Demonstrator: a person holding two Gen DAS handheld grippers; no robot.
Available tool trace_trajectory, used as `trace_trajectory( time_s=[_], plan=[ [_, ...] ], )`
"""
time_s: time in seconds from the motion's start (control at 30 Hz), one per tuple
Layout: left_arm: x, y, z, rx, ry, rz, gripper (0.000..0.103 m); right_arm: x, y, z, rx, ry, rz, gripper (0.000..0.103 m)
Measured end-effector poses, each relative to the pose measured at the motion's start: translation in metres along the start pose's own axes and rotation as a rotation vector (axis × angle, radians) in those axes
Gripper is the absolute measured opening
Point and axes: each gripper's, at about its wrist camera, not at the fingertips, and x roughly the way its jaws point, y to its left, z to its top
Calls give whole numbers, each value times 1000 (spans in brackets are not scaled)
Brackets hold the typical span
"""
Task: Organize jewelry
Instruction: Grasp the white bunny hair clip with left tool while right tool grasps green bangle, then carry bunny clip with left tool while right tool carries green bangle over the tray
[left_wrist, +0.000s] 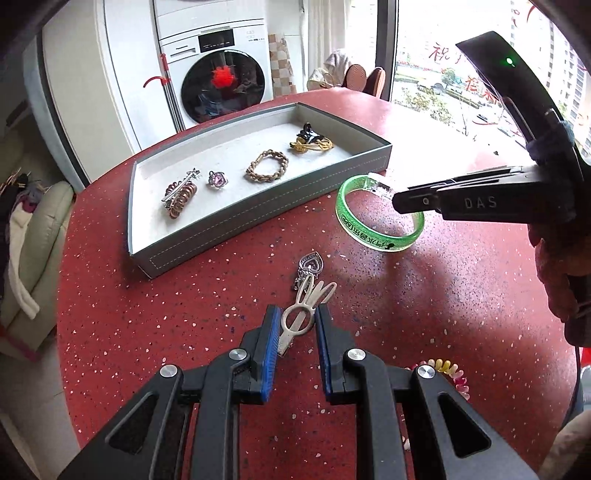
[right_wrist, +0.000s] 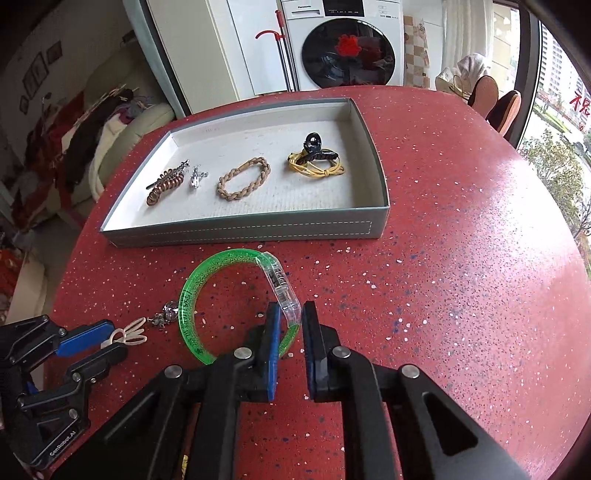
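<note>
Both pieces sit just in front of the grey tray (right_wrist: 243, 229). The left gripper (left_wrist: 295, 325) is clamped on the white bunny hair clip (left_wrist: 303, 314), the right gripper (right_wrist: 290, 328) pinched on the green bangle (right_wrist: 192, 295) at its clear clasp. Best lift each clear of the tray's front wall, then set them in bare spots beside the braided bracelet (right_wrist: 242, 177)

Bangle (right_wrist: 207, 291) before tray (right_wrist: 243, 230) (table (right_wrist: 461, 258)), pendant (right_wrist: 164, 315) left.
</note>
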Motion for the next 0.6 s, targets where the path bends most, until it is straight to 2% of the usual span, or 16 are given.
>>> trace_trajectory(
  time_s=[0.3,0.6],
  plan=[
    [-14,18,9,-112,-48,20,38,-15,3,4,3,-31,34,13],
    [-19,45,25,-252,-79,71,38,-22,9,24,-19,-54,50,13]
  ],
)
